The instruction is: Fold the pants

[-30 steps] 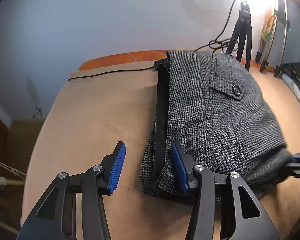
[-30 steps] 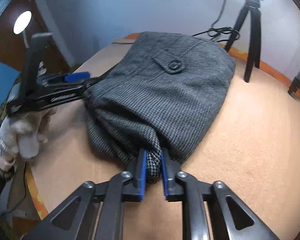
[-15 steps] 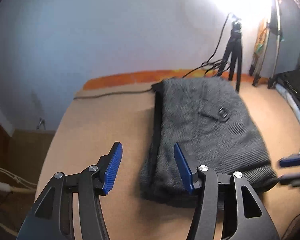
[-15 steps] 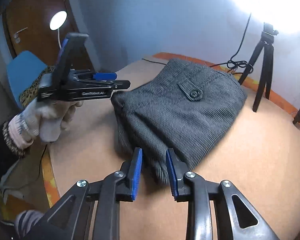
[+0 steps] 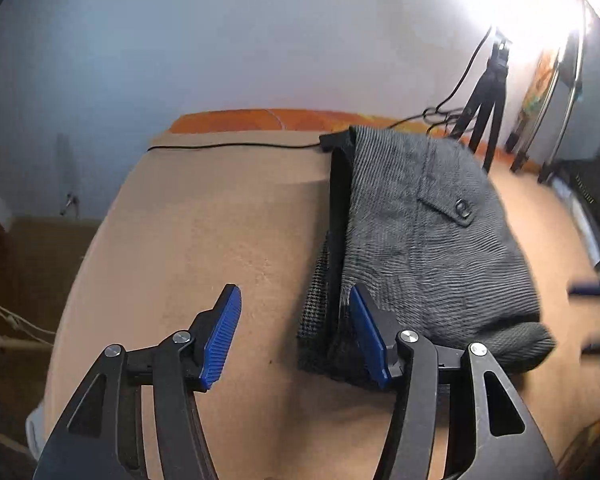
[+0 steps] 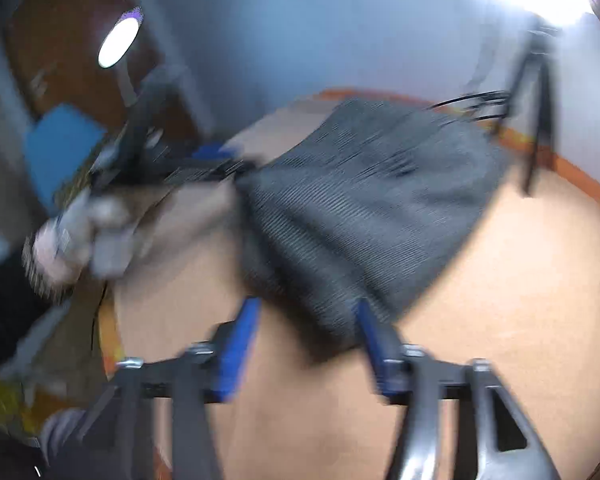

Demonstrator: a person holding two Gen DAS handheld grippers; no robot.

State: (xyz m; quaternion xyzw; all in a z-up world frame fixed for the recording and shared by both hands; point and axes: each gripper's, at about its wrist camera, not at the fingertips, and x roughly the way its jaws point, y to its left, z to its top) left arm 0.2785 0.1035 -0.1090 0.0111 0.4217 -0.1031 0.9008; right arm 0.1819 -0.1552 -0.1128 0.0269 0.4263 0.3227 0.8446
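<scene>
The grey pants (image 5: pixel 428 236) lie folded on the tan table (image 5: pixel 228 216), toward its far right. The left gripper (image 5: pixel 296 332) gapes wide at their near left corner, gripping nothing. The right gripper (image 6: pixel 306 344), blurred, is spread wide, empty.

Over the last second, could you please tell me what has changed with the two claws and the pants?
The right claw let go: a second ago it was shut on the near fold of the pants; now it is wide open and drawn back, its view blurred by motion. The left claw was open then and is open now, beside the pants' edge. The pants remain folded on the table, pocket button up.
</scene>
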